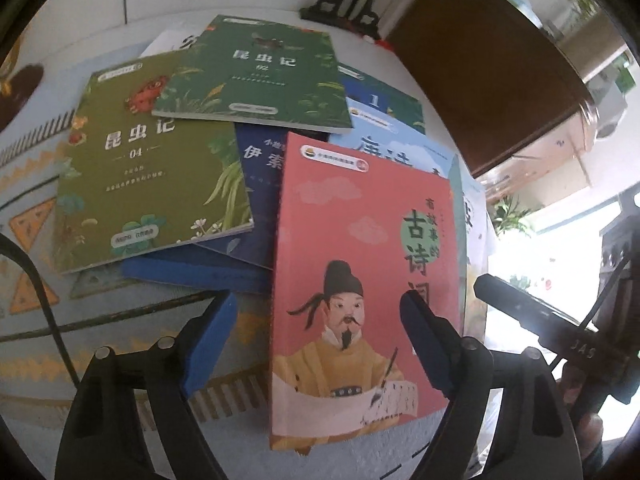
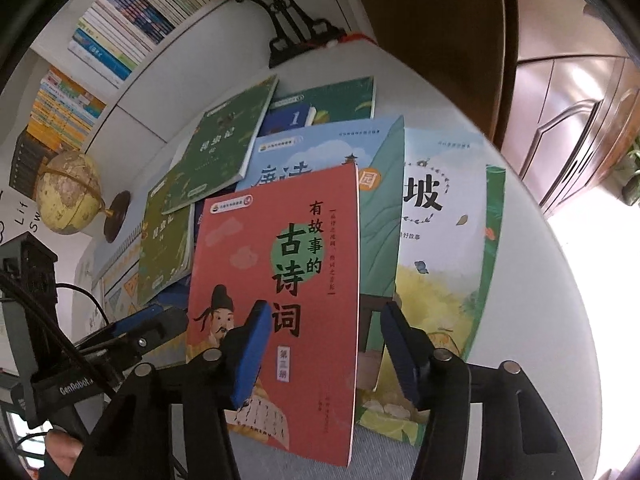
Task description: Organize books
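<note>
A red book with a robed poet on its cover lies on top of a loose pile of books on a white table. My left gripper is open, its blue pads straddling the red book's left edge and lower cover without pressing it. My right gripper is open too, one pad over the cover of the red book and the other past its right edge. Behind lie an olive book, a dark green book, a navy book, a light blue book and a white book.
A globe stands at the table's left, and a black ornate stand at the back. Shelves of upright books fill the wall behind. A brown cabinet sits past the table's curved edge. A patterned mat lies under the pile.
</note>
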{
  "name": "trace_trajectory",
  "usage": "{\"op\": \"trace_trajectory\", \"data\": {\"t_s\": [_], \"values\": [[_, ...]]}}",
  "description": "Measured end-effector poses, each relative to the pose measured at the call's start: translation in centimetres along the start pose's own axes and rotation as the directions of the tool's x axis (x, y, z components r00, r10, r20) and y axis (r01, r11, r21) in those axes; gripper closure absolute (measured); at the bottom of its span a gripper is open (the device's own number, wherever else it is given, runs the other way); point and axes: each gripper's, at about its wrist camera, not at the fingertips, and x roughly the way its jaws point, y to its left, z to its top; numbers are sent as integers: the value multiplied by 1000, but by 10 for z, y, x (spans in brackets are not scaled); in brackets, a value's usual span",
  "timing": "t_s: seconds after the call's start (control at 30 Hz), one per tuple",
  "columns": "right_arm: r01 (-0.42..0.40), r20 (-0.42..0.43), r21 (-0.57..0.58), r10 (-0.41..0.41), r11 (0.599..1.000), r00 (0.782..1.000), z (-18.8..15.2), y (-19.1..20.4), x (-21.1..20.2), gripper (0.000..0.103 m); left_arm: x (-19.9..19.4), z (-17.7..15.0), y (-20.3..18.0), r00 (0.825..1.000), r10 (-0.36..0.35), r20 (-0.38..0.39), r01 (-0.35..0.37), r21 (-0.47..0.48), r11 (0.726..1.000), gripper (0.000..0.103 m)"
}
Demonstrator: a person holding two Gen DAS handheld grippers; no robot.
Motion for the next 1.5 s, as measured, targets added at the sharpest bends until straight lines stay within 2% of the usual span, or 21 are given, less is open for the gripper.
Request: {"op": "trace_trajectory", "data": {"t_s": [0.17, 0.3, 0.47, 0.6, 0.73, 0.87, 1.03, 1.13, 1.2, 1.23, 1.3, 1.4, 1.5], "values": [[-22, -20, 4, 22, 1000, 1000, 7, -7, 14, 52, 12, 4, 8, 999, -30, -31, 29, -20, 999, 23], [-25, -43, 3, 25, 1000, 999, 6, -9, 23, 52, 23, 2, 12, 997, -37, -63, 34, -35, 999, 33], [-46, -55, -14, 46, 999, 997, 5, -7, 28, 52, 31, 0, 11, 994, -61, -88, 58, -37, 998, 34], [-104, -72, -6, 103, 995, 992, 6, -4, 32, 51, 36, -1, 10, 990, -94, -103, 89, -51, 995, 34], [-155, -81, 21, 156, 988, 984, 7, -7, 34, 51, 30, -4, 8, 989, -111, -92, 107, -51, 993, 34], [-214, -82, 83, 221, 973, 972, 9, -19, 35, 51, 6, -6, 4, 982, -179, -54, 176, -59, 983, 34], [-219, -84, 85, 226, 972, 971, 8, -18, 34, 50, -20, -2, -13, 971, -237, 23, 238, -6, 971, 34], [-219, -85, 88, 226, 972, 970, 8, -18, 34, 50, -10, 4, -15, 978, -208, 36, 208, -16, 978, 40], [-227, -86, 100, 236, 969, 968, 8, -19, 33, 50, 3, 6, -16, 989, -147, 33, 148, -27, 989, 55], [-231, -86, 106, 240, 967, 967, 8, -20, 33, 49, 9, 7, -15, 994, -109, 32, 110, -26, 994, 59], [-229, -83, 115, 239, 967, 968, 8, -24, 32, 49, 18, 8, -11, 999, -17, 27, 18, -16, 1000, 85], [-201, -87, 86, 208, 976, 974, 10, -25, 29, 49, 20, 3, -1, 999, -49, 18, 50, -23, 998, 86], [-151, -94, 27, 153, 988, 984, 15, -19, 29, 49, 13, -4, -13, 998, 7, 63, -11, 70, 998, 86]]}}
